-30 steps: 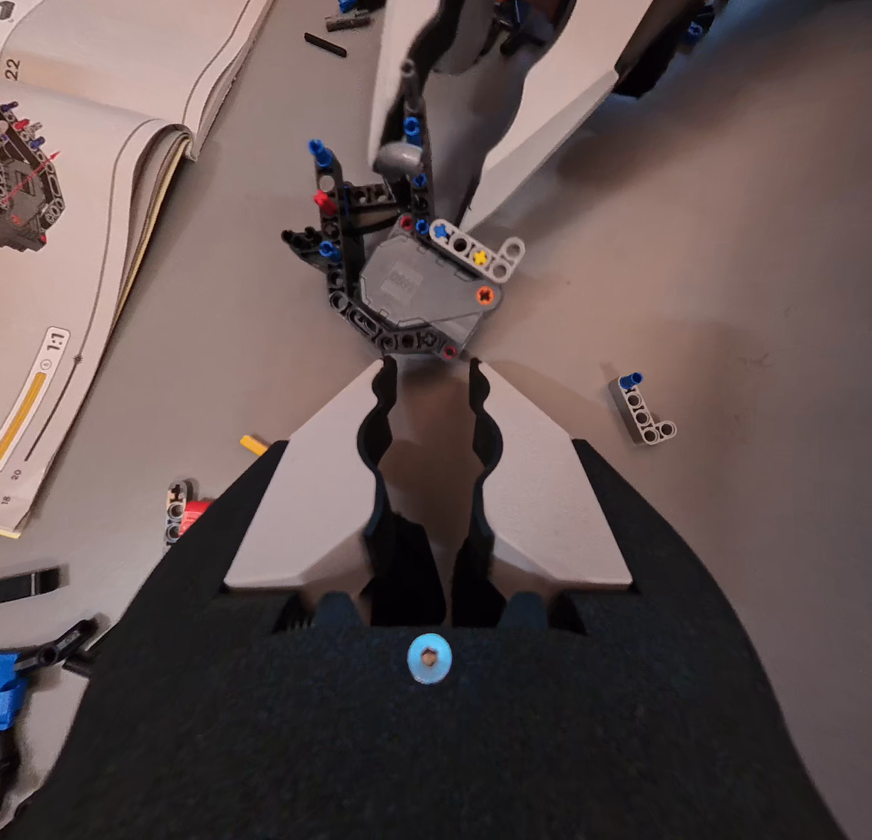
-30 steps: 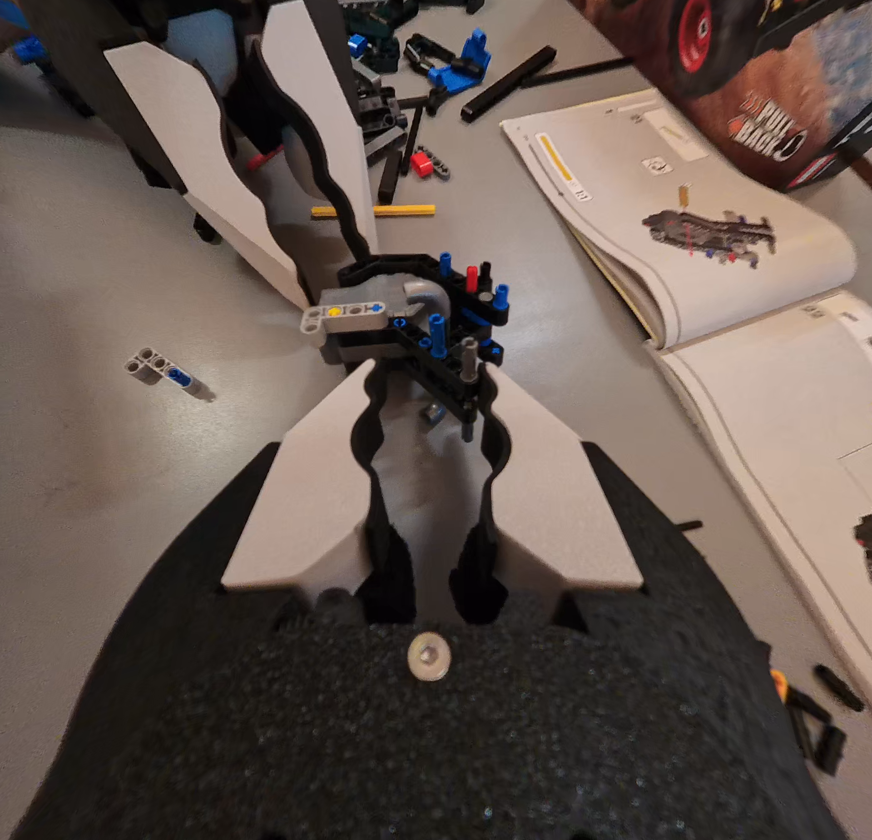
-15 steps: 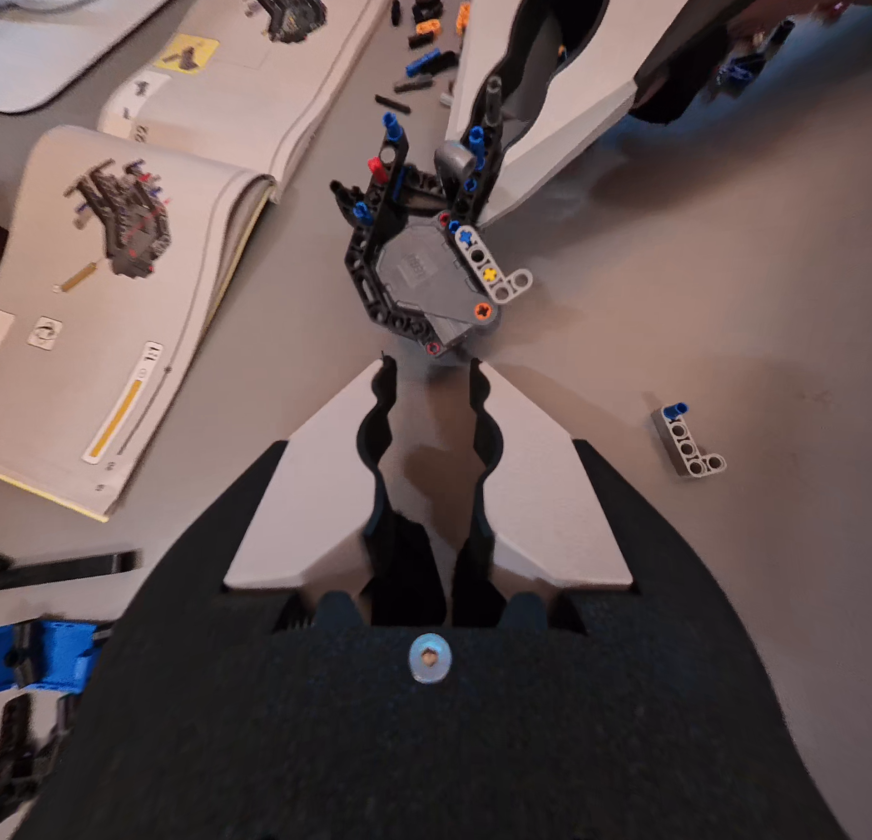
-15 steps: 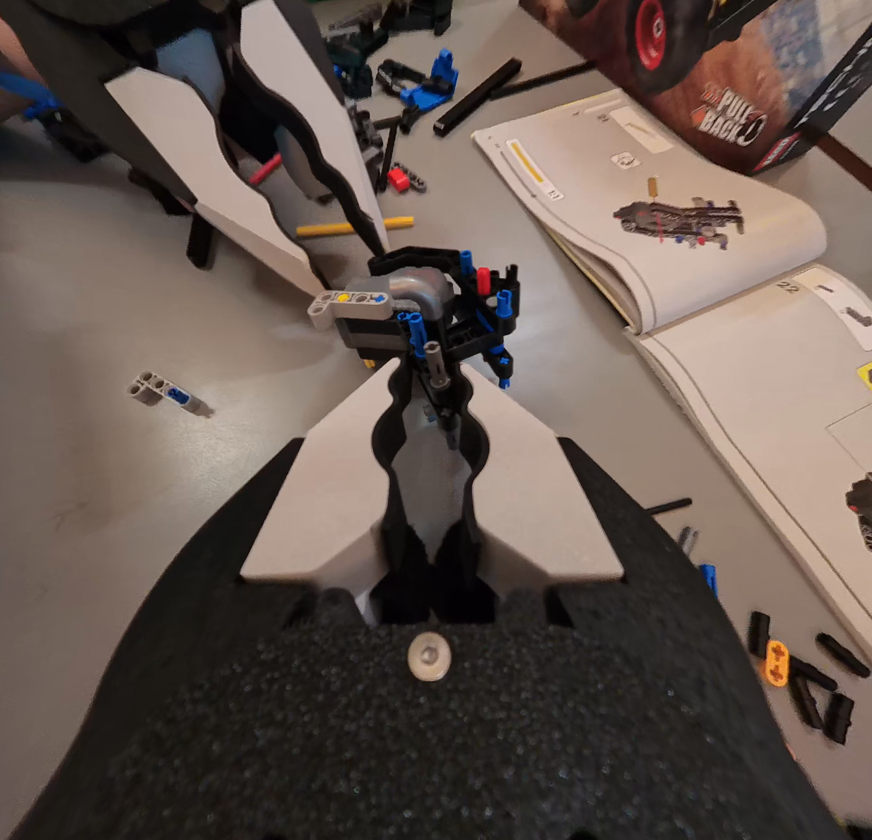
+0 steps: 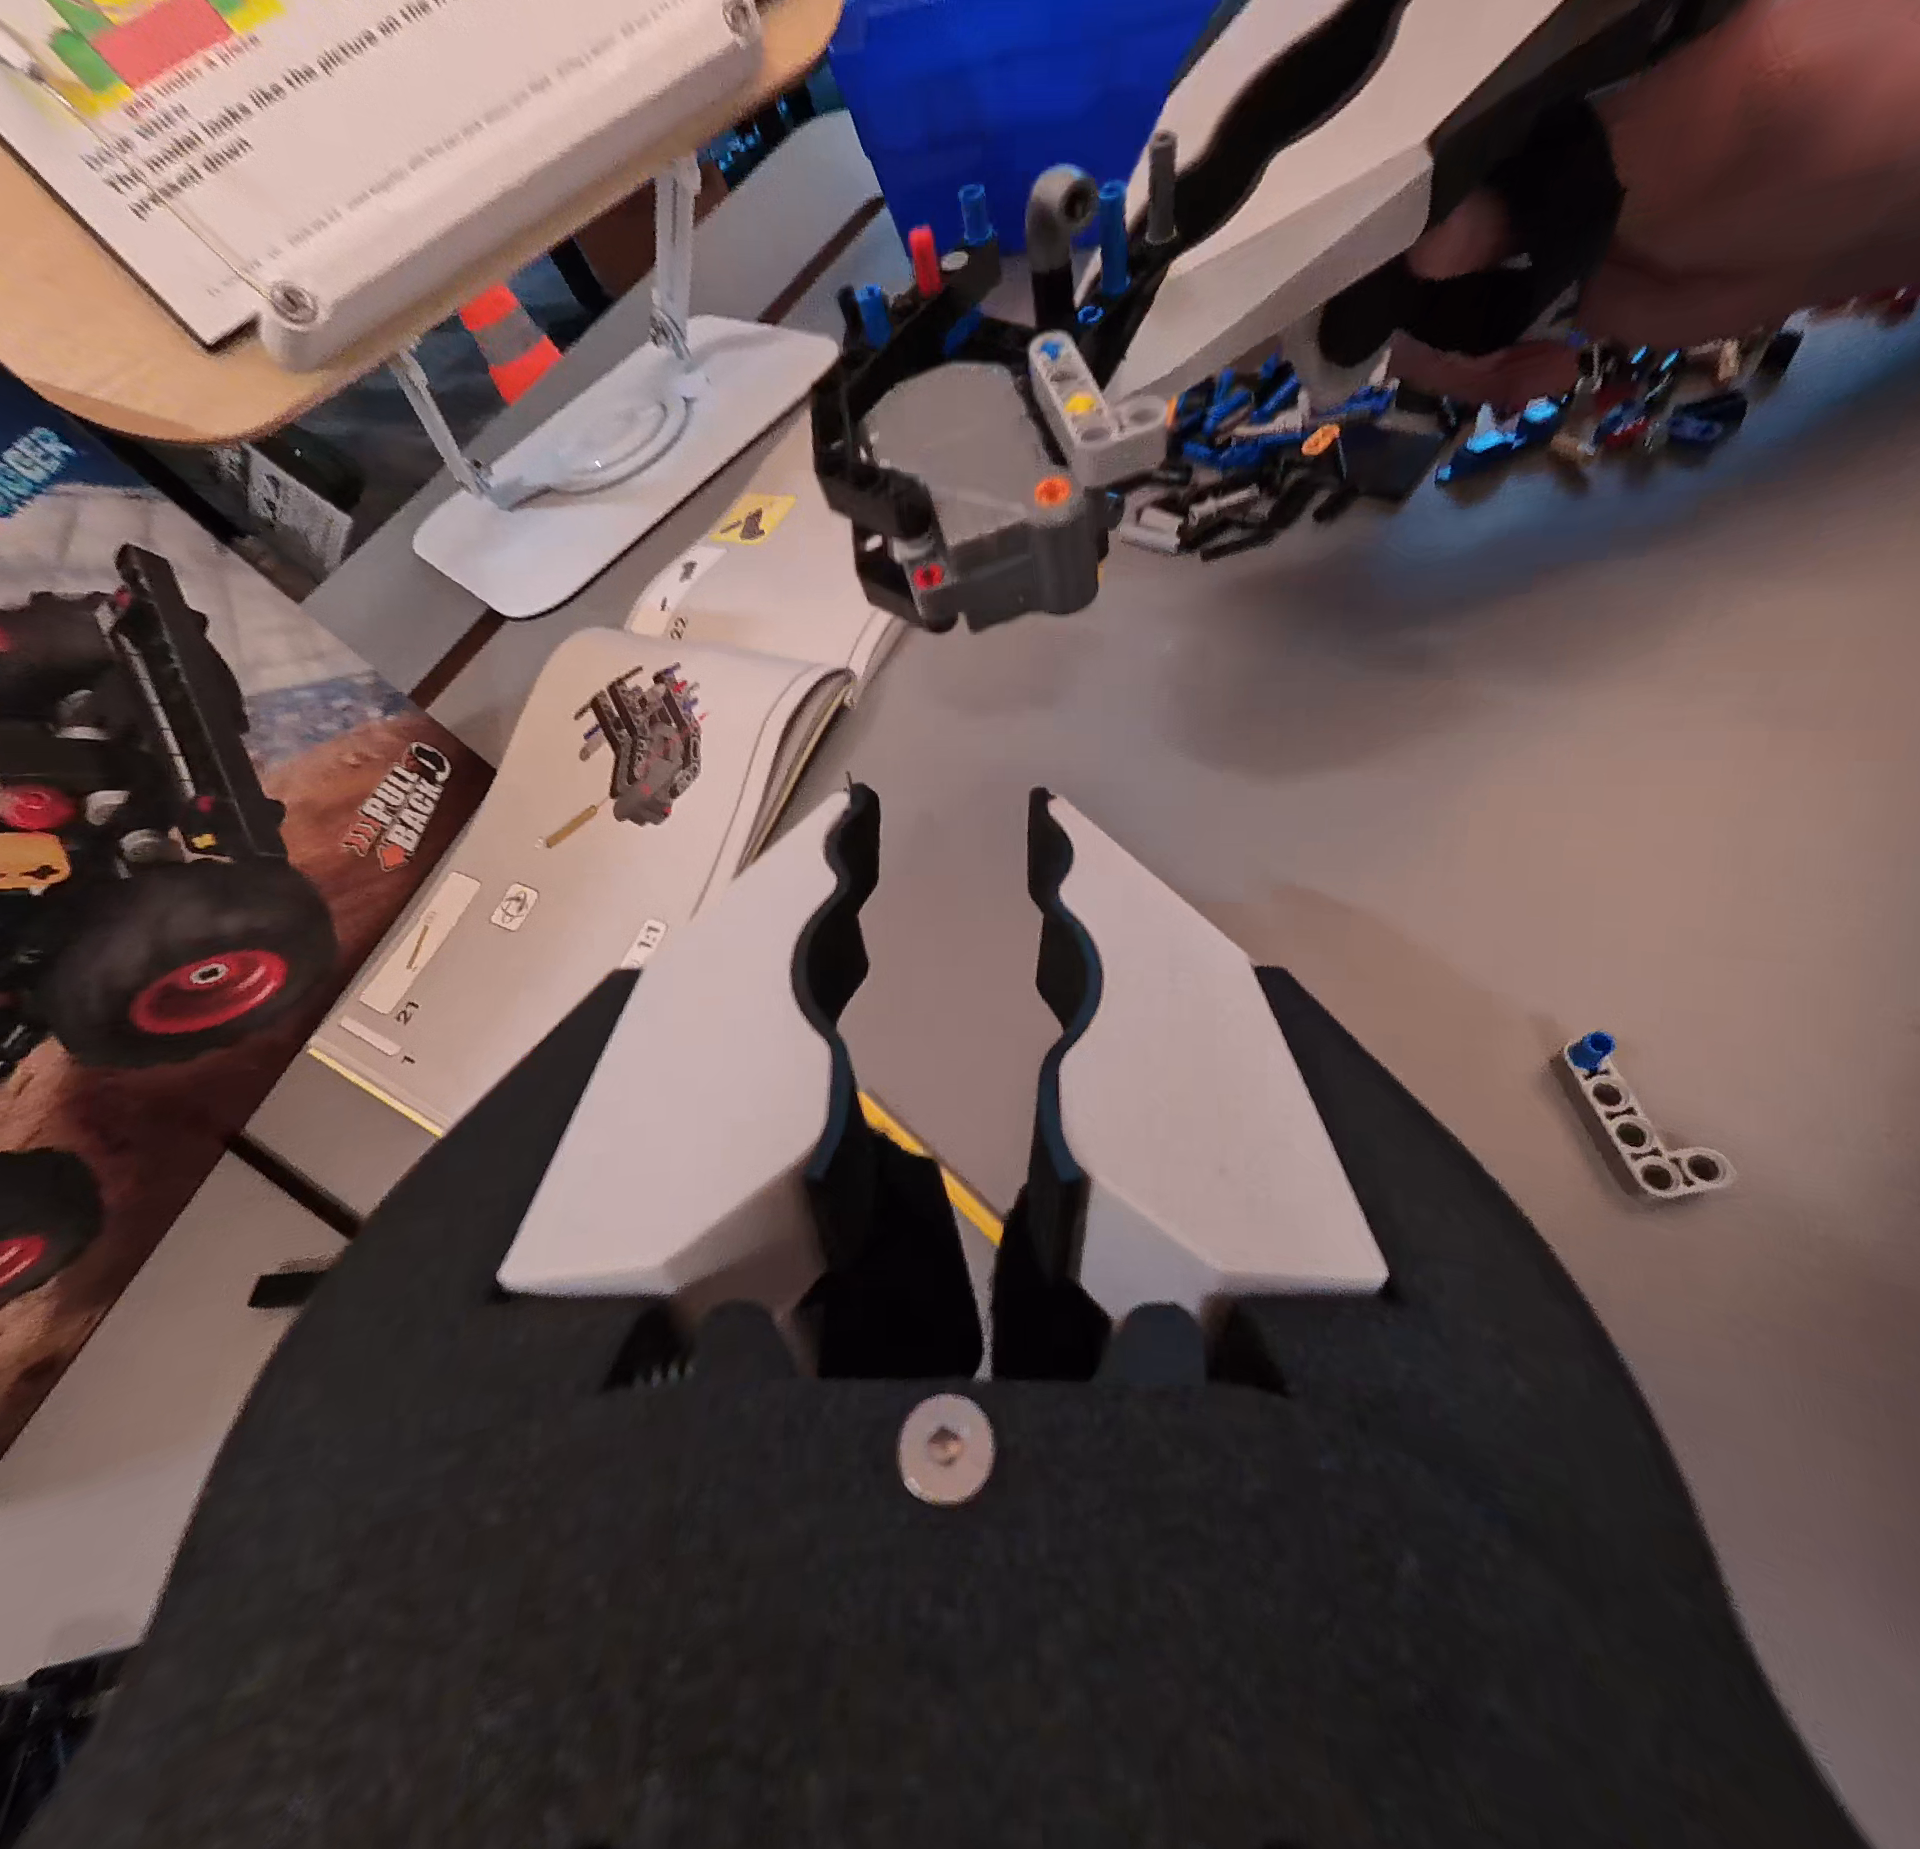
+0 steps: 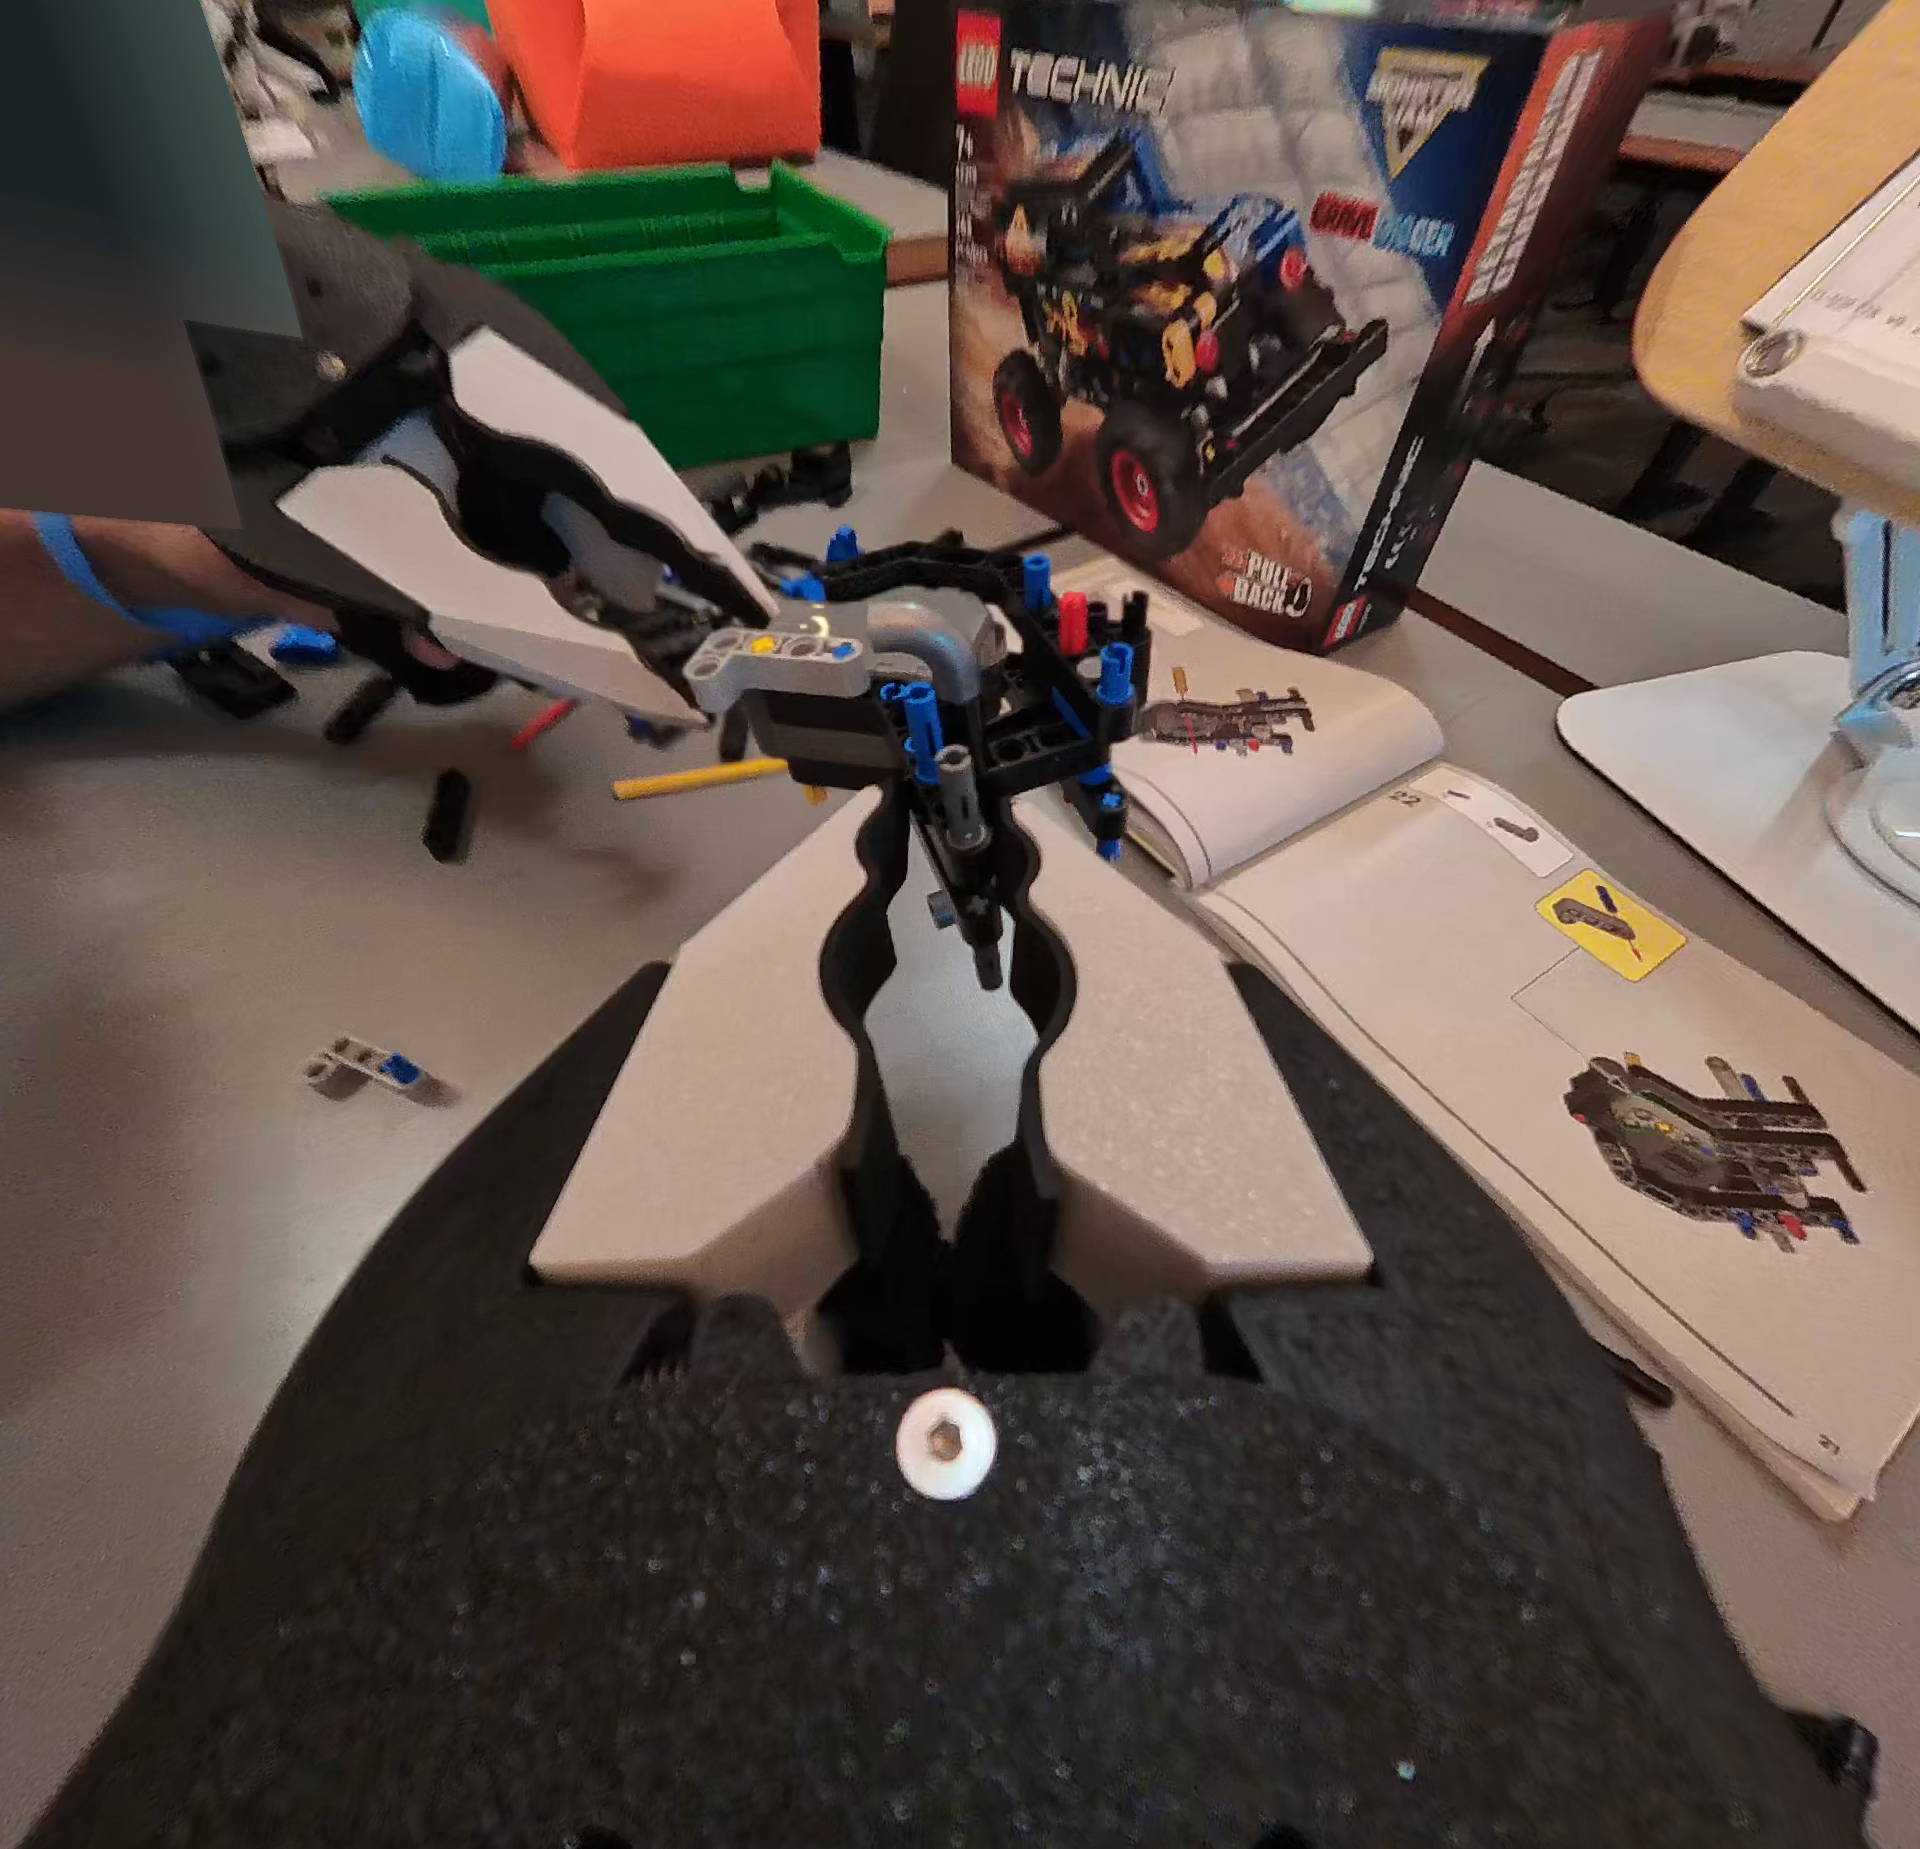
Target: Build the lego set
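The black and grey lego assembly (image 6: 935, 677) with blue and red pins hangs in the air, held by a black beam at its near end. My right gripper (image 6: 945, 843) is shut on that beam. In the left wrist view the assembly (image 5: 966, 469) is lifted above the table ahead of my left gripper (image 5: 945, 812), which is open and empty, well short of it. In the right wrist view the left gripper (image 6: 727, 646) shows at the far side of the assembly with its tips close to the grey beam. A loose grey L-shaped beam with a blue pin (image 5: 1636, 1124) lies on the table to the right.
The open instruction booklet (image 6: 1455, 947) lies right of the assembly, the set's box (image 6: 1226, 324) stands behind it. A green bin (image 6: 675, 282) is at the back left. Loose parts (image 5: 1403, 428) are scattered at the far side, a yellow axle (image 6: 686, 781) lies under the assembly. A white stand base (image 5: 623, 449) sits nearby. One gripper's finger ends stand about 9 cm off the other's.
My right gripper closed on the assembly's black beam and lifted it off the table, tilting it up. My left gripper pulled back and tilted up.
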Demonstrator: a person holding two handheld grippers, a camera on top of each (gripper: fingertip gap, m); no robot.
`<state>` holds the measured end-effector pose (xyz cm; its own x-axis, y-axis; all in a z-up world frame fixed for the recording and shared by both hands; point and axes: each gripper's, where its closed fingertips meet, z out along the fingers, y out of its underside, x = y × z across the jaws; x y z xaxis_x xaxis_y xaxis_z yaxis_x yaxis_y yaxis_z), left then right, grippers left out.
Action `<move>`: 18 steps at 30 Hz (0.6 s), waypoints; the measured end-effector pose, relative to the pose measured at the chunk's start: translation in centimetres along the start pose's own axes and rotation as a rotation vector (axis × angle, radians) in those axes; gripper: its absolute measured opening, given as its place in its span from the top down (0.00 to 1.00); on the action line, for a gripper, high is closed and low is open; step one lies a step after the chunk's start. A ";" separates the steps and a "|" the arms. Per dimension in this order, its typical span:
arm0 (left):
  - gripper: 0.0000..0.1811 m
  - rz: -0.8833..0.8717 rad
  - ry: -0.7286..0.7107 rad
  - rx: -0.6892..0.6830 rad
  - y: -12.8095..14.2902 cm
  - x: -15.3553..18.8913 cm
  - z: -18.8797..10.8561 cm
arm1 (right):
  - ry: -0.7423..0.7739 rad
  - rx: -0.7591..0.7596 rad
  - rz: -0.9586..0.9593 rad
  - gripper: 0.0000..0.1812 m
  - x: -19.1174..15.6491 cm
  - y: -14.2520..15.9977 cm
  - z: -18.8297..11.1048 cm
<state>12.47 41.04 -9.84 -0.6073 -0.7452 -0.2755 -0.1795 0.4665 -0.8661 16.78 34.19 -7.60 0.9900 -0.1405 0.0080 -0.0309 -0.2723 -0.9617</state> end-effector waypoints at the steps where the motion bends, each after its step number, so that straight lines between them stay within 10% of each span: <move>1: 0.85 -0.007 0.000 0.017 -0.3 -0.1 -0.1 | -0.016 0.031 0.020 0.91 0.0 -0.5 -0.3; 12: 0.85 0.018 -0.009 0.128 -2.3 0.1 -1.1 | -0.154 0.029 0.195 0.92 -0.5 -0.3 -0.8; 18: 0.78 0.462 -0.188 0.075 -2.1 1.2 -1.0 | -0.257 -0.126 0.214 0.92 -2.9 1.7 -0.1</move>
<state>11.34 39.59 -7.93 -0.4586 -0.5453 -0.7017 0.1357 0.7374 -0.6617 13.86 34.02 -9.20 0.9610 0.0322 -0.2747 -0.2424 -0.3805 -0.8925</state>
